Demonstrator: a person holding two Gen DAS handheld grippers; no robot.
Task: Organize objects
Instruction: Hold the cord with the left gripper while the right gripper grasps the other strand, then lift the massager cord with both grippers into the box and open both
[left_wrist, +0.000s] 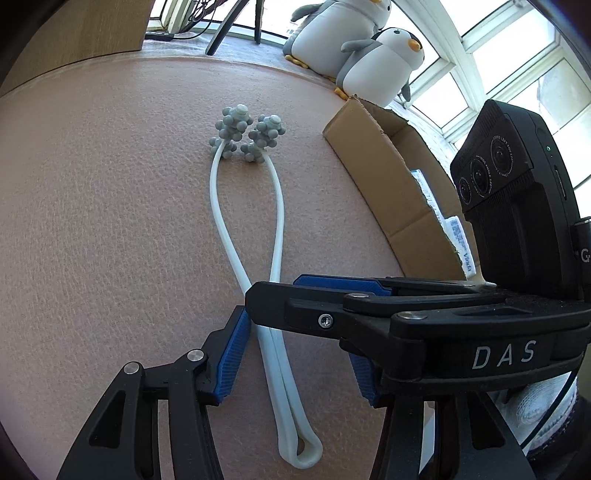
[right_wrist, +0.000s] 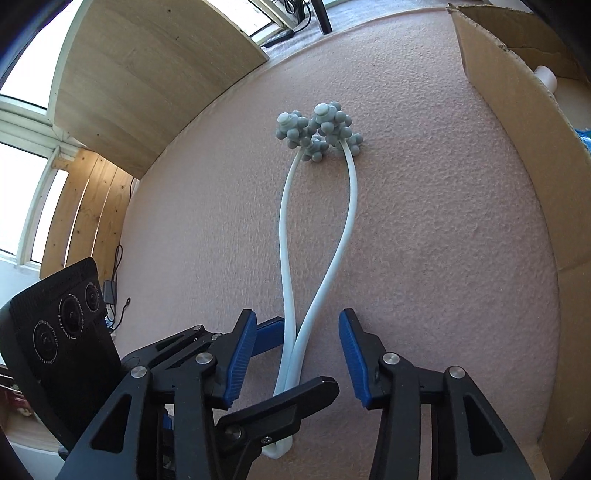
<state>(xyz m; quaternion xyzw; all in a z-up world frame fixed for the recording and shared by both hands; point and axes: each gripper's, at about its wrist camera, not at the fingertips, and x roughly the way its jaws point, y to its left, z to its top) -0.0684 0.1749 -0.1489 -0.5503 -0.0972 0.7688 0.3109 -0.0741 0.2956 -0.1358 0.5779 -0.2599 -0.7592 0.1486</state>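
Note:
A white looped massager (left_wrist: 279, 206) with grey knobbed rollers (left_wrist: 247, 129) lies flat on a pink textured mat (left_wrist: 110, 221). My left gripper (left_wrist: 295, 369) is open low over its handle, whose paired arms run between the blue pads without touching them. The right gripper's black finger (left_wrist: 288, 306) crosses in front from the right. In the right wrist view the massager (right_wrist: 347, 206) runs away from me, rollers (right_wrist: 317, 129) at the far end. My right gripper (right_wrist: 295, 358) is open astride the same handle. The left gripper's finger (right_wrist: 295, 402) lies across the loop end.
An open cardboard box (left_wrist: 369, 158) stands along the mat's right side (right_wrist: 517, 129), with white printed packets (left_wrist: 458, 236) inside. Two plush penguins (left_wrist: 388, 62) sit by the window behind it. A wooden panel (right_wrist: 147, 74) borders the mat's far left.

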